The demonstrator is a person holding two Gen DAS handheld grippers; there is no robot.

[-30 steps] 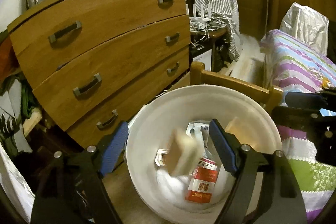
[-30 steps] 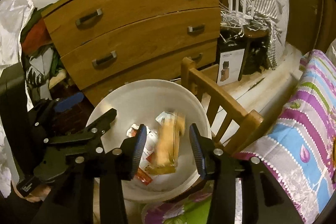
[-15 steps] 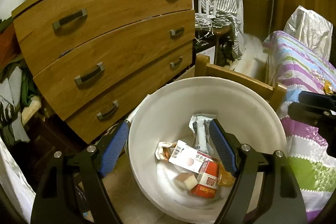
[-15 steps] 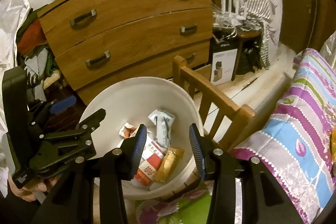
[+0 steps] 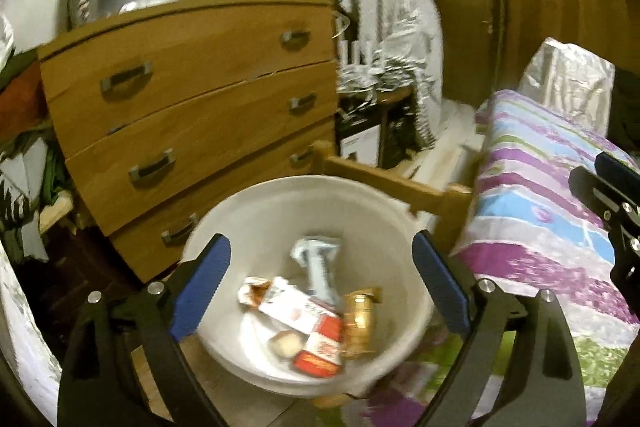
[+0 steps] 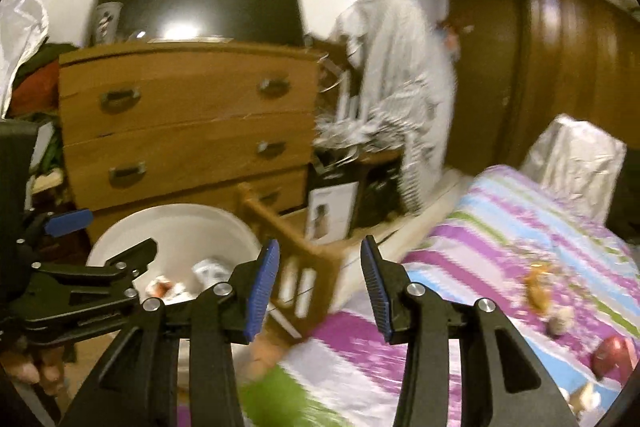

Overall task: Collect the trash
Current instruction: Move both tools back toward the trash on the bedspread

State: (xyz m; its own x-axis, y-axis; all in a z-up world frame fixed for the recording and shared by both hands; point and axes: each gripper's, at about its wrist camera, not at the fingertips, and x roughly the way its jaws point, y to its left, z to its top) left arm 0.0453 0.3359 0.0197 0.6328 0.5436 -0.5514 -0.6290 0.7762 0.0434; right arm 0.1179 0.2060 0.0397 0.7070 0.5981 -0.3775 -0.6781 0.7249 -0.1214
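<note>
A white bin (image 5: 280,211) stands on the floor beside the bed and holds several wrappers: a red and white carton (image 5: 316,343), a golden packet (image 5: 360,319) and a white sachet (image 5: 318,263). My left gripper (image 5: 320,283) is open and empty above the bin. My right gripper (image 6: 318,291) is open and empty, over the bed's edge to the right of the bin (image 6: 176,223). More trash lies on the striped bedspread (image 6: 520,227): an orange scrap (image 6: 538,287), a small pale lump (image 6: 560,321) and a red item (image 6: 612,351).
A wooden chest of drawers (image 5: 192,115) stands behind the bin. A wooden footboard (image 5: 392,183) runs between the bin and the bed. Striped clothing (image 5: 384,27) hangs at the back, near a dark wardrobe (image 5: 560,7). A silvery bag (image 6: 572,159) sits at the bed's far end.
The pieces that were falling from both grippers now lie in the bin. Both grippers have lifted and swung right; the right one has left the bin and now faces the bed.
</note>
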